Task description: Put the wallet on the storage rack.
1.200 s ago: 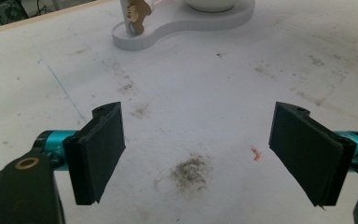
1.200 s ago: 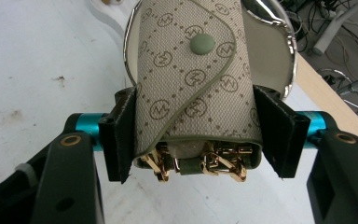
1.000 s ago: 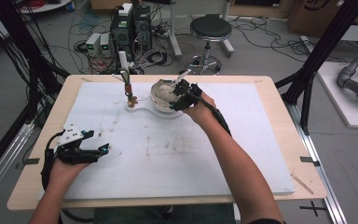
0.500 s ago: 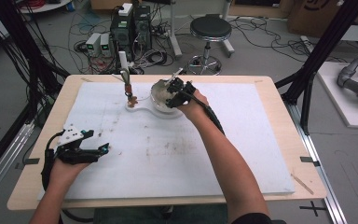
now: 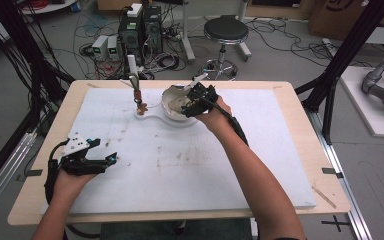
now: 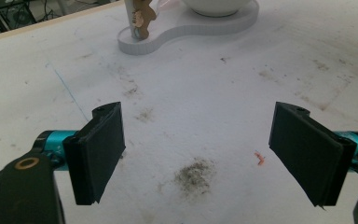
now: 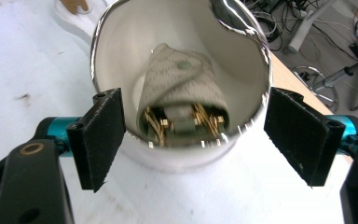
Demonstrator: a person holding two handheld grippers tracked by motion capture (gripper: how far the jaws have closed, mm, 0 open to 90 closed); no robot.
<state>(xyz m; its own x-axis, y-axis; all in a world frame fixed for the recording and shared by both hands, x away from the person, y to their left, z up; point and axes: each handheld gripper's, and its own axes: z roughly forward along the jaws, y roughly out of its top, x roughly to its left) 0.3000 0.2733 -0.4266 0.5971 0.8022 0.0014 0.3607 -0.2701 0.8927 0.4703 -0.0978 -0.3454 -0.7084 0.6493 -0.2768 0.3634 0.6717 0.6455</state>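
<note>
Right gripper (image 7: 193,135), black with teal fittings, hangs just above the white glossy ceramic bowl (image 7: 116,42), its jaws having just been opening; they now stand wide, one past each side of the bowl's near rim, with nothing pinched between the pads. Straight ahead of it, inside the bowl, lies a crumpled pale patterned cloth (image 7: 182,79) with gold-coloured metal bits at its near end. At the bowl's far rim a shiny metal spoon (image 7: 233,14) pokes out. In the high view the right gripper (image 5: 196,100) sits over the bowl (image 5: 172,107), which rests on a white flat keyhole-shaped base (image 5: 152,119).

Left gripper (image 6: 196,154) rests low over the stained white table cover (image 6: 214,93), jaws spread wide and empty. Well ahead of it stands a small brown figure (image 6: 142,18) on the narrow end of the base (image 6: 186,32).
</note>
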